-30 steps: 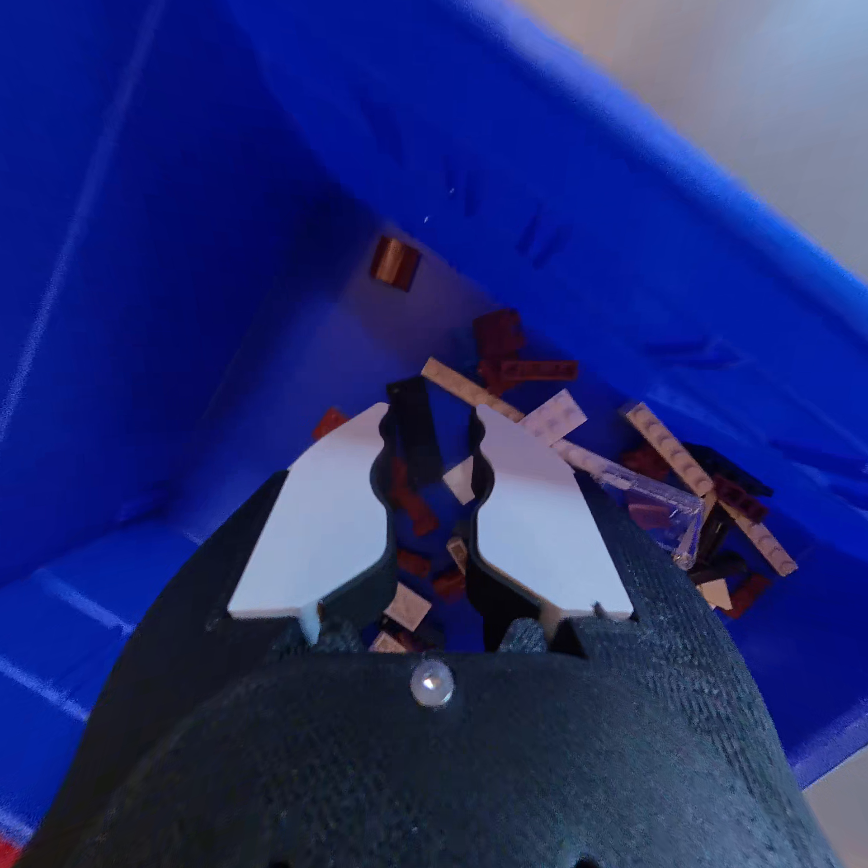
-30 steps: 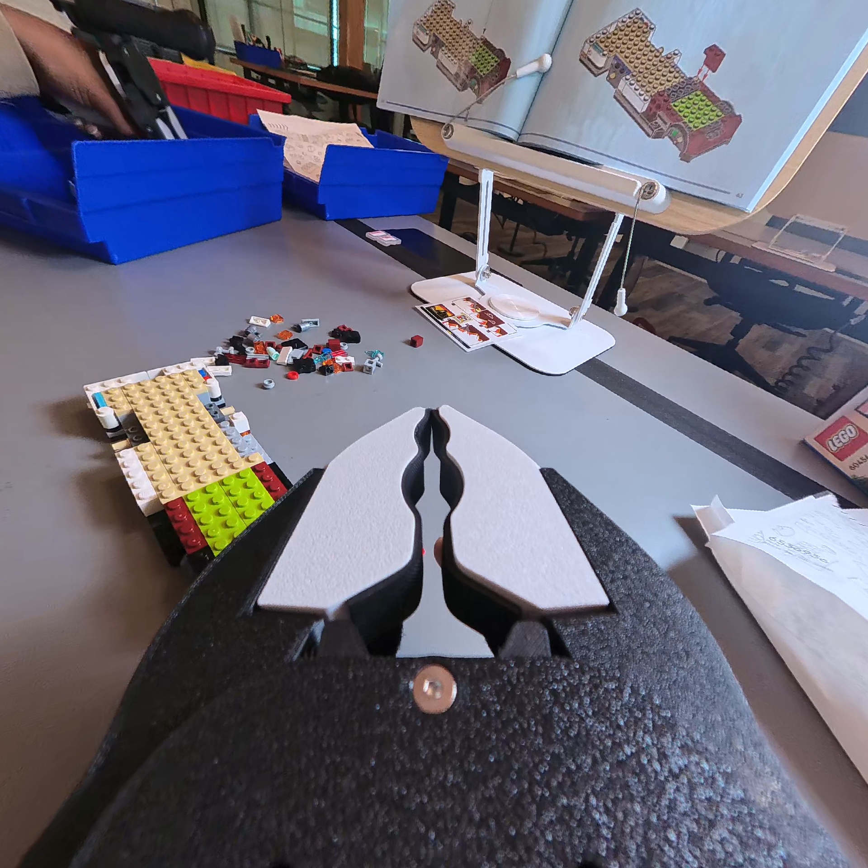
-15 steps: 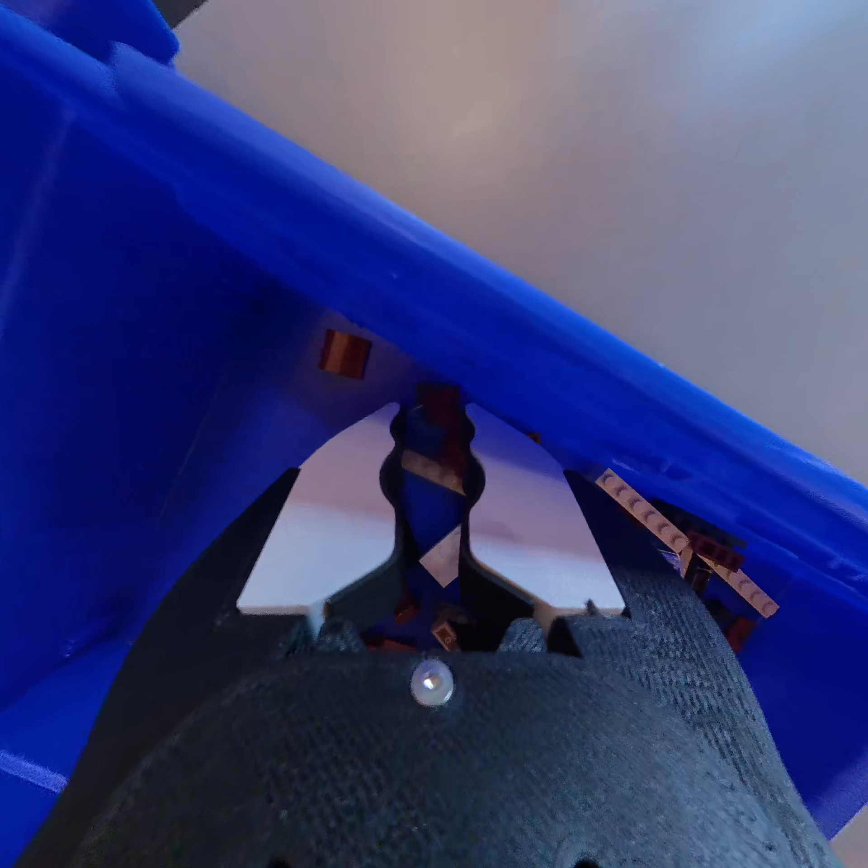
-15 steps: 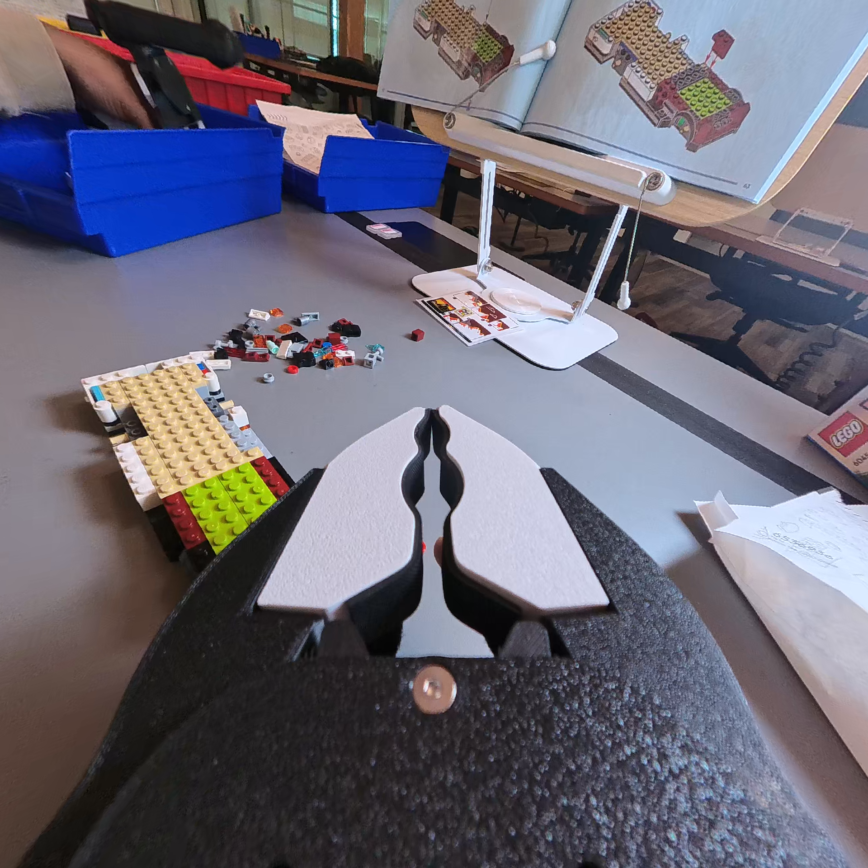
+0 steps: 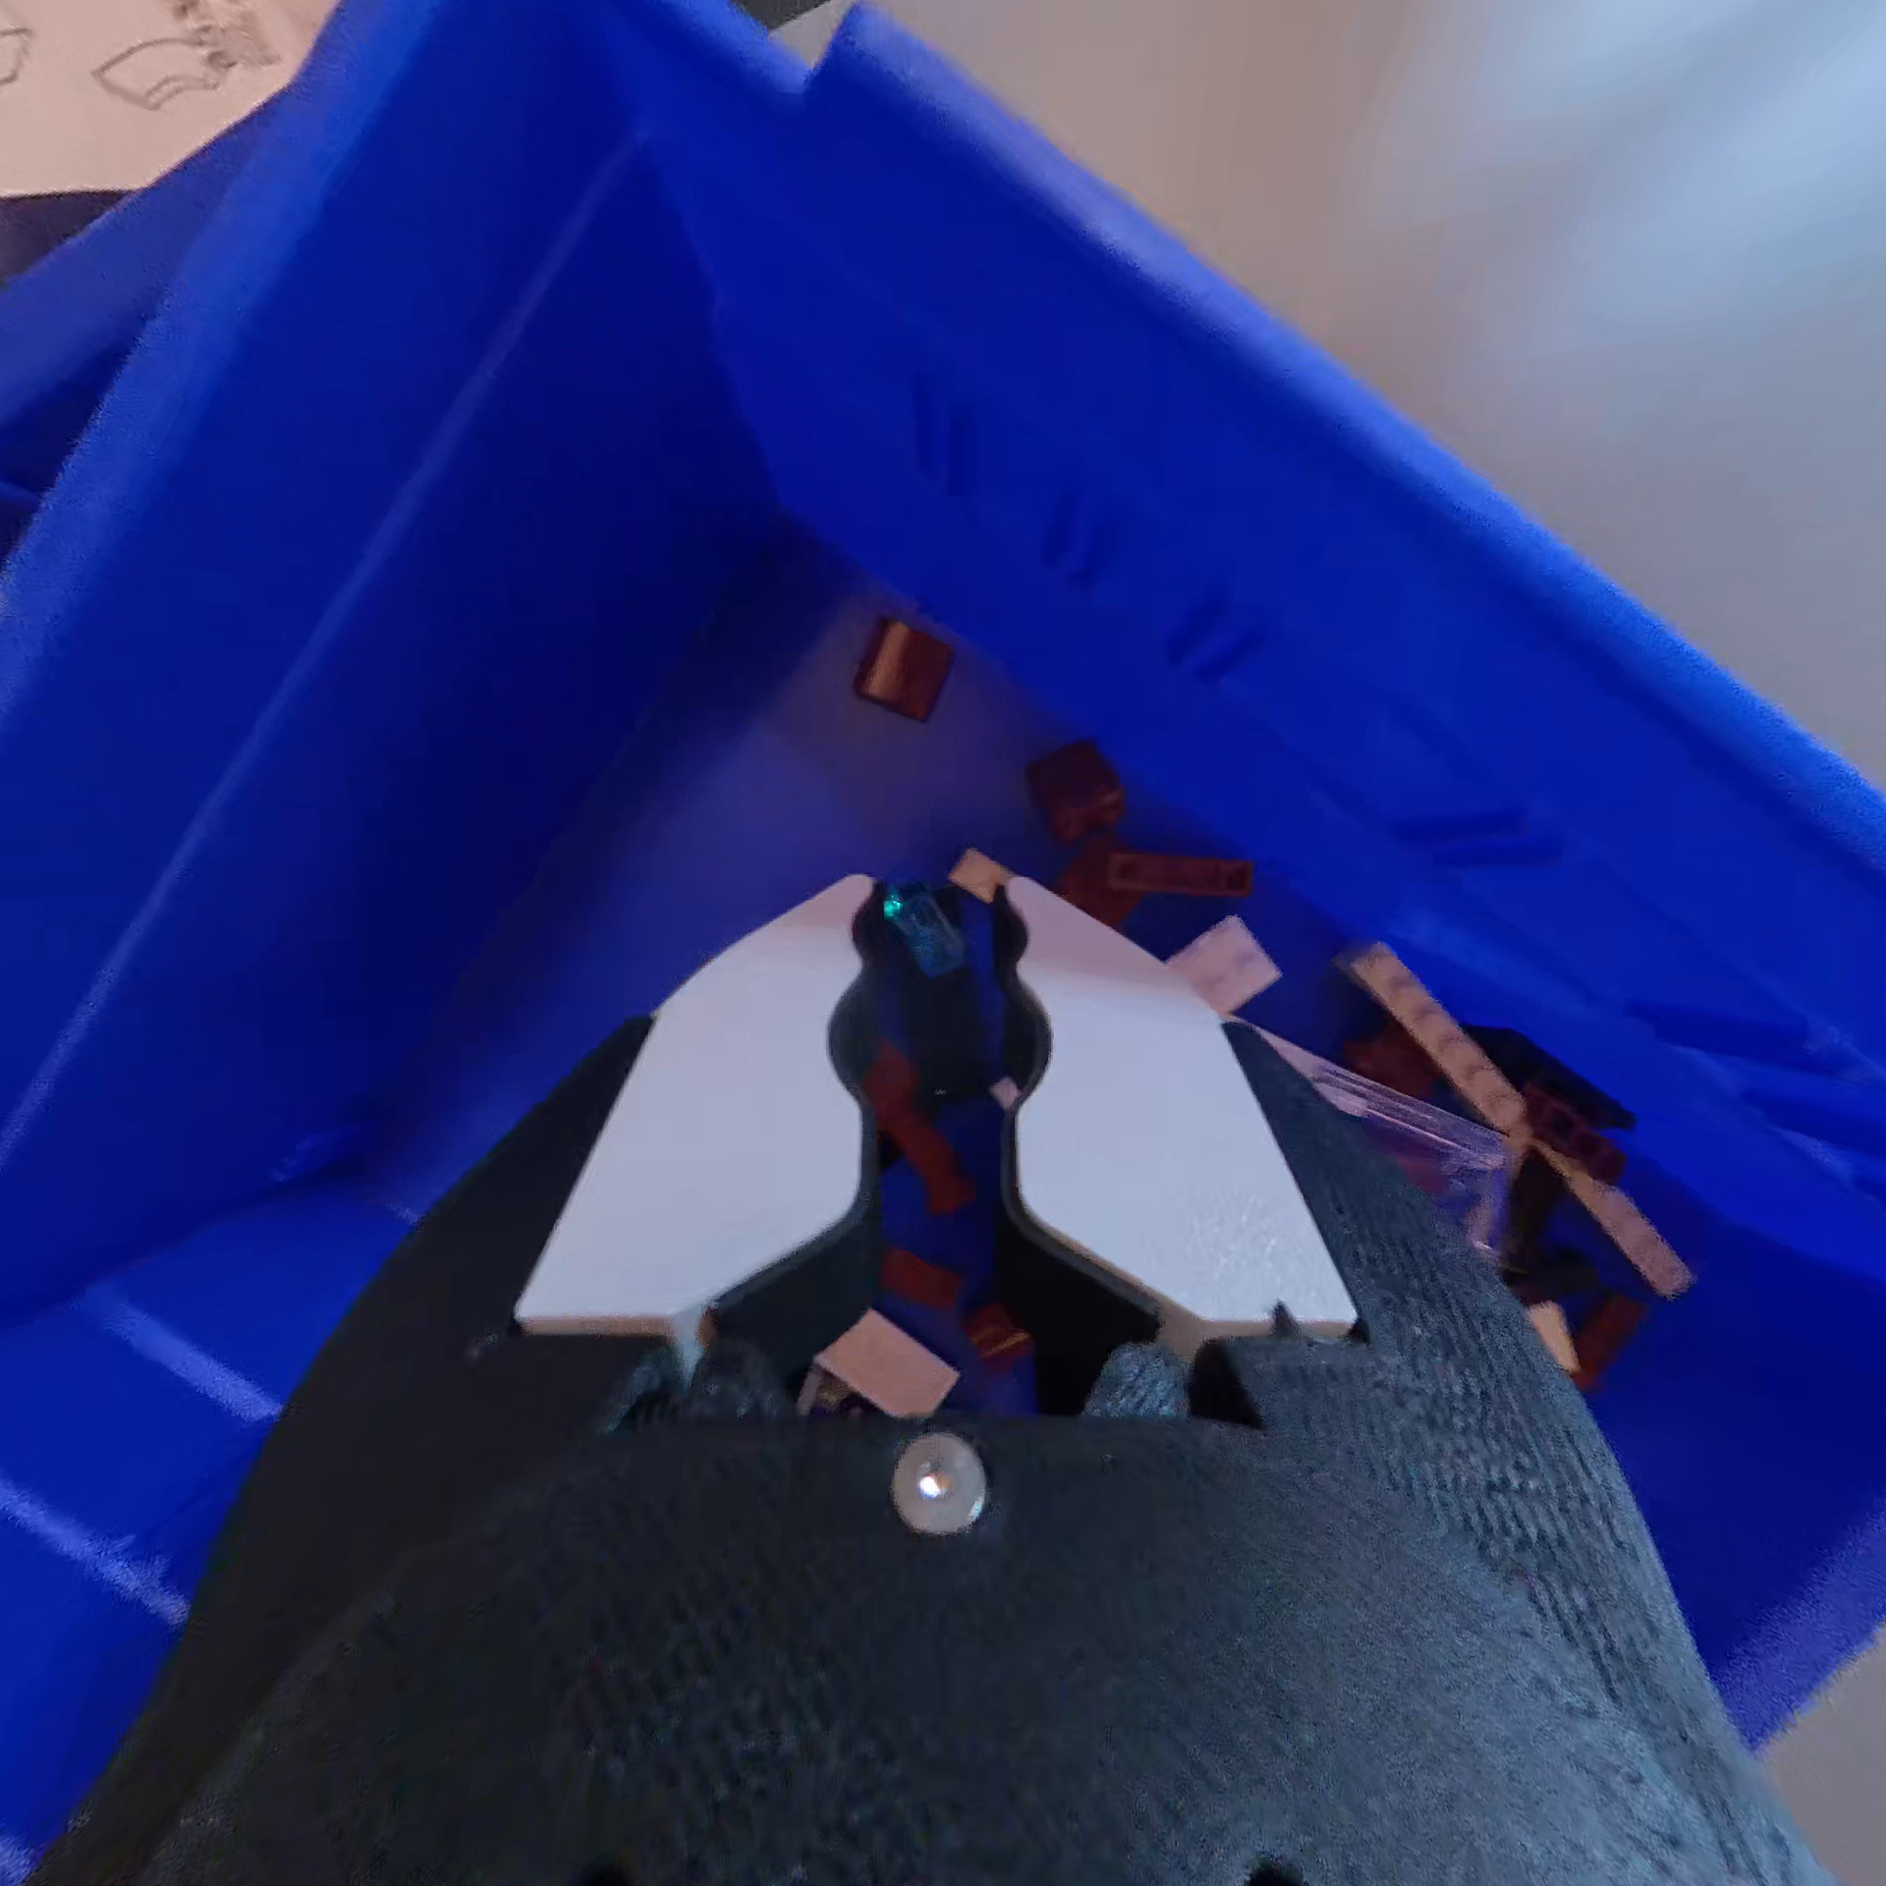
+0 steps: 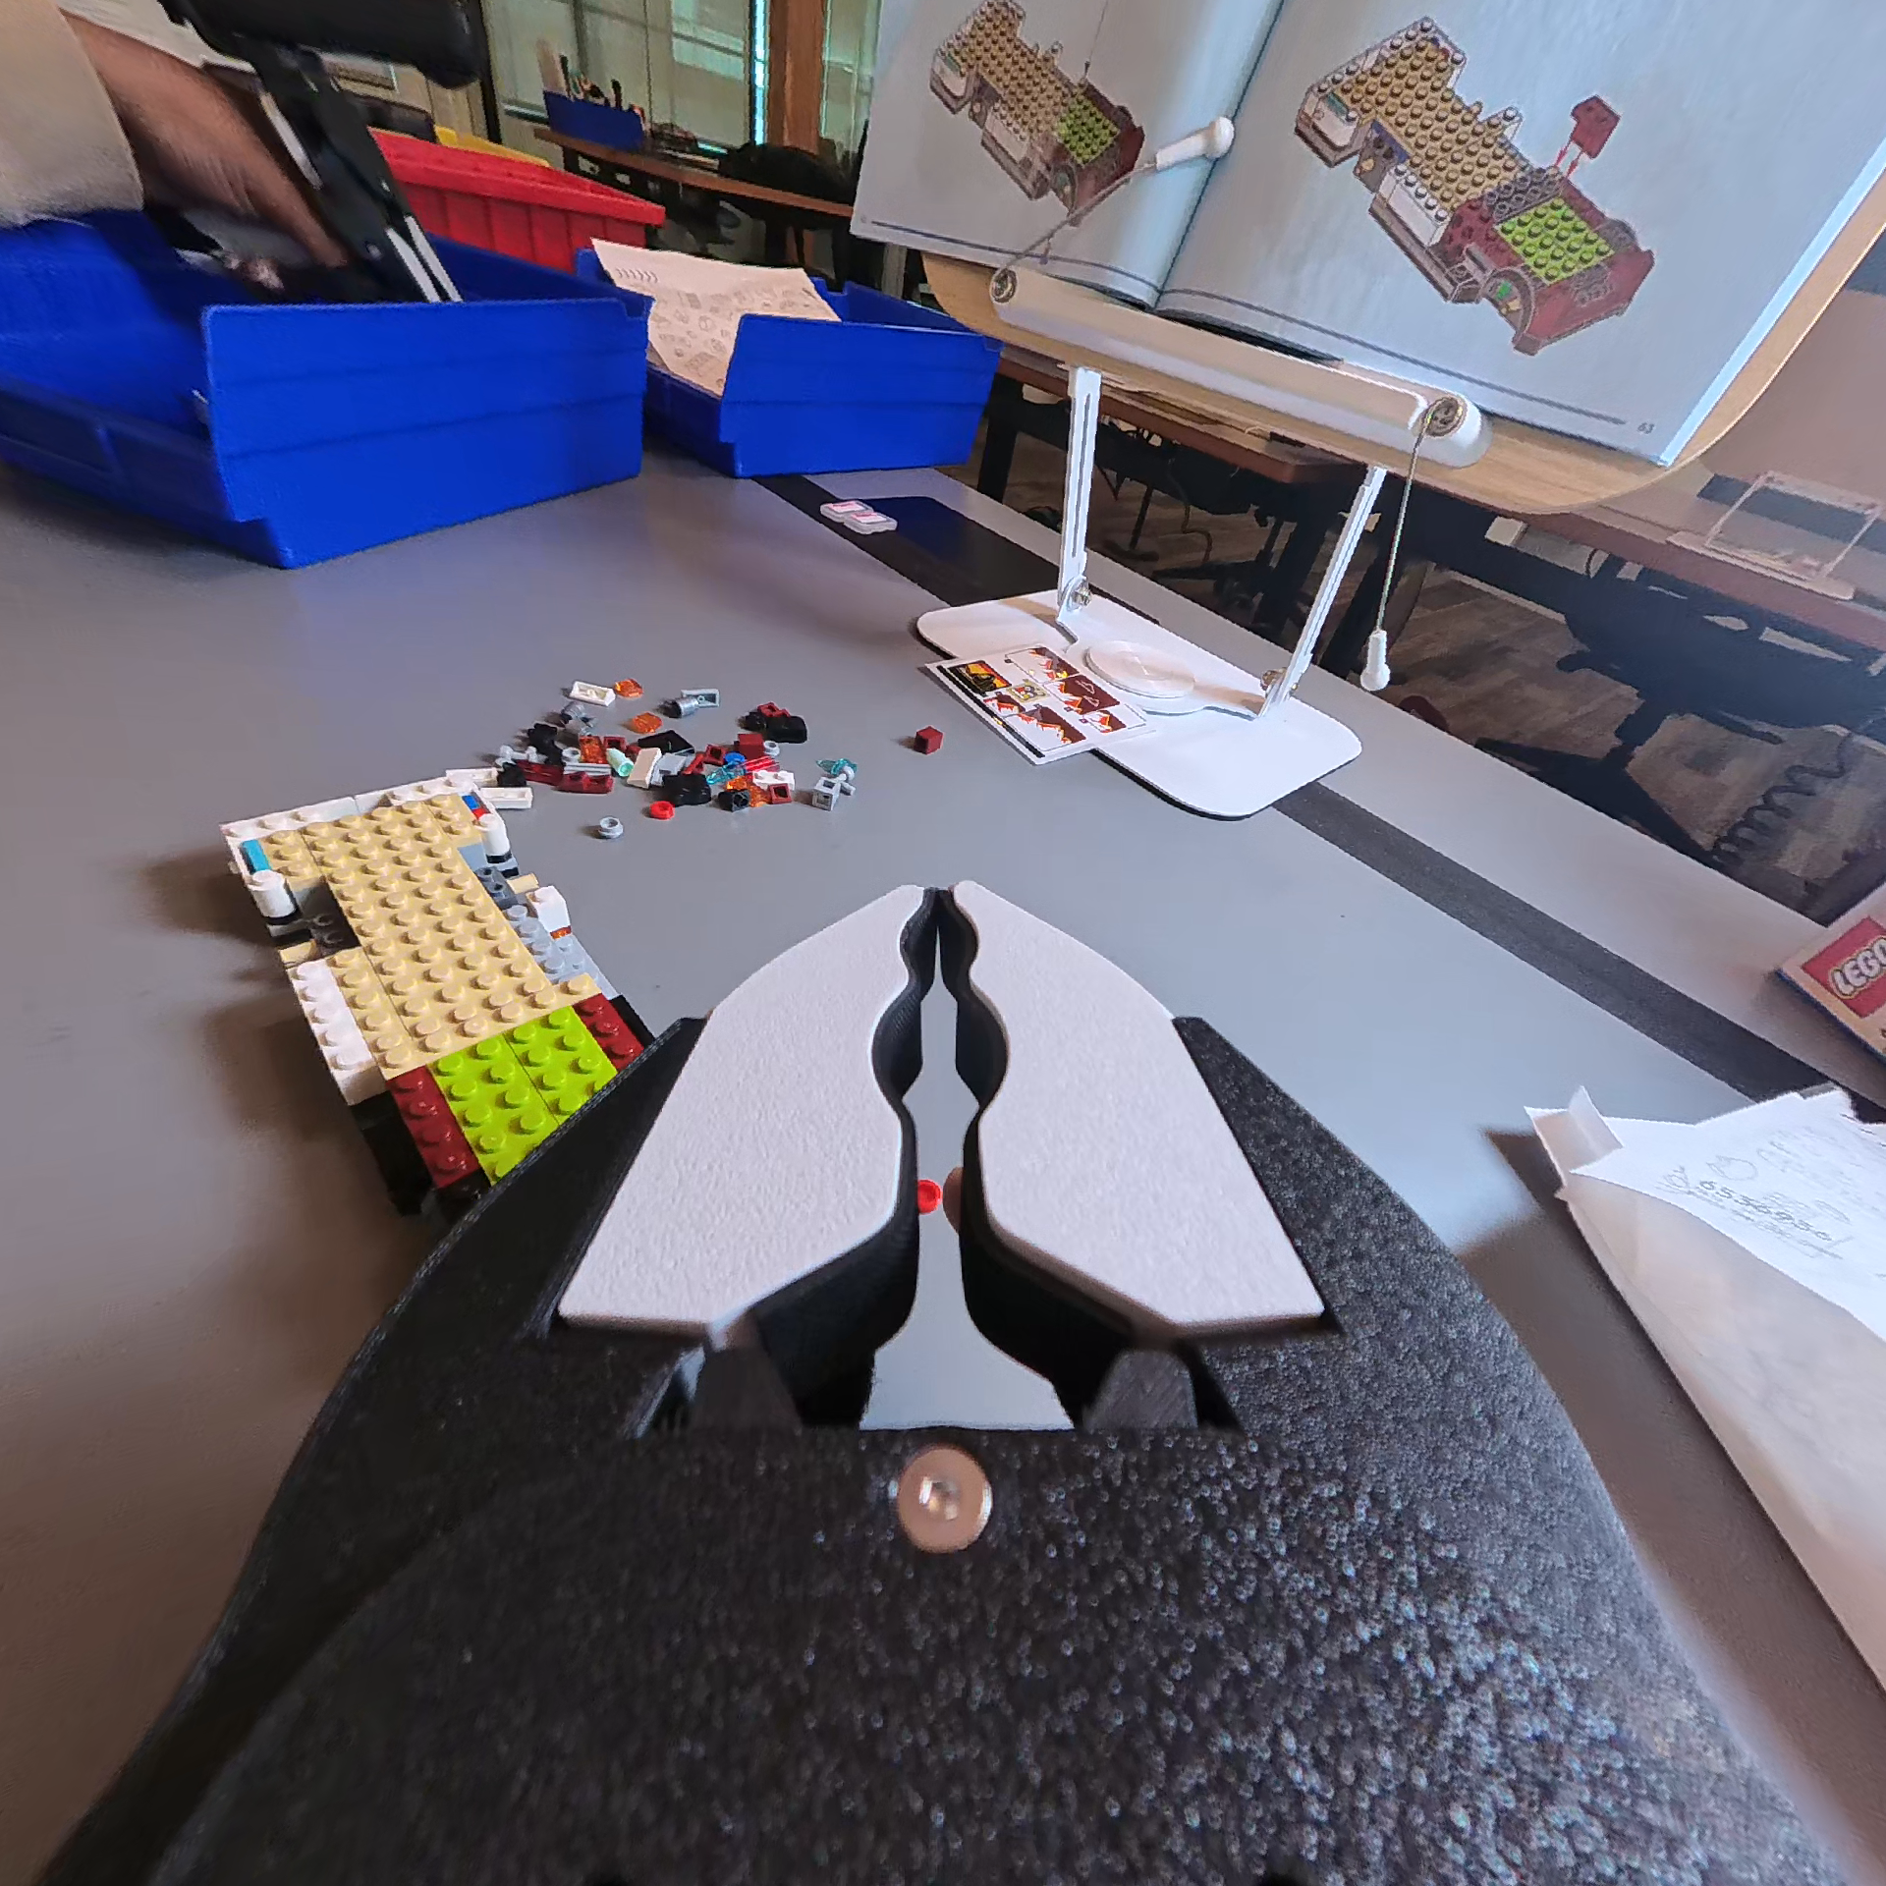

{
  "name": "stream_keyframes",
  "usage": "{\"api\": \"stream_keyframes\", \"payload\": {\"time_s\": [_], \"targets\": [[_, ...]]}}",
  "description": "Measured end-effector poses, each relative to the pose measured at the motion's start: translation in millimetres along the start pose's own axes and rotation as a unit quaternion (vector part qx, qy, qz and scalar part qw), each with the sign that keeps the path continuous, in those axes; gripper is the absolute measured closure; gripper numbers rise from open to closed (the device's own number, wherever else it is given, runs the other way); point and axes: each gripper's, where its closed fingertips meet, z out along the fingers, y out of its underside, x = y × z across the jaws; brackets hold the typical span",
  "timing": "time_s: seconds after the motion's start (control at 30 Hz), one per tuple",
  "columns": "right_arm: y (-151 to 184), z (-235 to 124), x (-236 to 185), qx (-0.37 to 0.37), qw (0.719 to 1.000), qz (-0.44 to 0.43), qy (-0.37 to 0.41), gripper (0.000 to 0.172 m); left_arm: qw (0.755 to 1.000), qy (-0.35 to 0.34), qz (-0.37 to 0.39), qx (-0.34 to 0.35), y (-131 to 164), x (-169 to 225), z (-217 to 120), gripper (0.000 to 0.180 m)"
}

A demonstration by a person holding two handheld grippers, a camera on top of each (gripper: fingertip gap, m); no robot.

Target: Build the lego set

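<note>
You're gripping a small teal piece point(image 5: 924, 934) at L gripper point(image 5: 931, 908) tips inside blue bin point(image 5: 459, 612); R gripper point(image 6: 941, 898) is sitting closed, empty.

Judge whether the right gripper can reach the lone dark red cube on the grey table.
Probably yes: bare table lies between the shut right gripper and the cube, with nothing standing in the way.

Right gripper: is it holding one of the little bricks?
No: the right gripper has its fingertips closed together with nothing between them, above bare grey table.
</note>
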Motion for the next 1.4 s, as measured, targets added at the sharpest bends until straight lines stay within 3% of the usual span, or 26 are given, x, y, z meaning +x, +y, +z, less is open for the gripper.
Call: {"api": "stream_keyframes", "payload": {"time_s": [0.07, 0.27, 0.47, 0.7, 0.83, 0.97, 1.03, 1.17, 1.27, 1.4], "targets": [[-0.6, -0.1, -0.7, 0.001, 1.0, -0.002, 0.0, 0.171, 1.0, -0.026, 0.006, -0.011, 1.9, -7.3, 2.9, 0.149], [0.1, 0.3, -0.8, -0.001, 1.0, -0.001, 0.001, 0.171, 1.0, -0.003, 0.014, -0.003, -9.9, 6.4, 13.2, 0.142], [1.0, 0.6, -0.9, -0.002, 1.0, 0.001, 0.001, 0.172, 0.998, 0.046, -0.006, -0.029, -9.4, 24.4, 28.6, 0.144], [1.0, 0.1, -1.2, 0.0, 1.0, 0.004, -0.004, 0.172, 0.999, 0.027, -0.003, -0.035, -8.3, 19.8, 32.8, 0.161], [-0.5, 0.1, -1.1, 0.004, 1.0, 0.007, -0.009, 0.172, 1.0, -0.012, 0.0, 0.001, -17.0, 8.6, 11.4, 0.16], [-3.0, -0.1, -3.8, 0.008, 1.0, 0.003, -0.013, 0.172, 0.991, -0.073, 0.011, 0.113, -49.9, 1.5, -48.0, 0.161], [-5.1, -0.5, -6.0, 0.01, 1.0, -0.001, -0.015, 0.171, 0.98, -0.063, 0.042, 0.183, -71.2, 24.1, -81.9, 0.161], [-6.7, -1.0, -10.3, 0.01, 1.0, -0.014, -0.016, 0.171, 0.94, -0.043, 0.165, 0.294, -98.4, 106.9, -129.3, 0.161], [-9.7, -2.1, -16.9, 0.014, 0.999, -0.027, -0.022, 0.171, 0.895, -0.04, 0.263, 0.359, -102.4, 184.2, -141.0, 0.162], [-18.6, -3.9, -29.8, 0.033, 0.998, -0.036, -0.048, 0.171, 0.841, -0.047, 0.369, 0.393, -93.9, 277.5, -130.0, 0.162]]}}
